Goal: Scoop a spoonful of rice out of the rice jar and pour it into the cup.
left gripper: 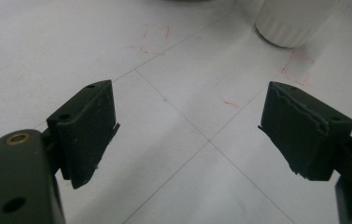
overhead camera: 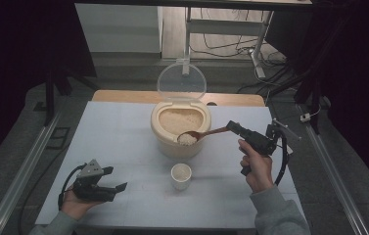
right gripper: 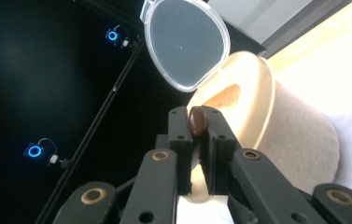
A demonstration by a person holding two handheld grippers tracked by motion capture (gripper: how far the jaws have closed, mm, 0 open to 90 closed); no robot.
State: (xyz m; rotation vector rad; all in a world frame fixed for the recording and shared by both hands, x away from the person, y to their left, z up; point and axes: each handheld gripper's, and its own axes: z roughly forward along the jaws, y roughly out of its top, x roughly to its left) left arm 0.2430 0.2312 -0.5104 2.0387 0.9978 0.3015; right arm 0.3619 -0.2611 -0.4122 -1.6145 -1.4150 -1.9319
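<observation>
Loaded spoon over the rice tub, cup waiting below

Right claw (overhead camera: 233,127) clamped tight on the end of a wooden spoon (overhead camera: 202,133), handle tip pinched between the jaws in the right gripper view (right gripper: 197,121). Spoon bowl heaped with rice (overhead camera: 187,139), poised over the near rim of the beige rice container (overhead camera: 179,145), clear lid (overhead camera: 181,81) tipped up behind. Left claw (overhead camera: 108,185) wide open, holding nothing, resting low on the white worktop (overhead camera: 123,142) well apart from the rest. Small white cup (overhead camera: 181,176) just in front of the container, apparently empty.

Likely risks: grains spilling onto the worktop from any roll or tilt of the spoon on the way to the cup, given the long handle held only at its tip; a narrow cup mouth, easy to miss or knock over. Nothing standing between spoon and cup
</observation>
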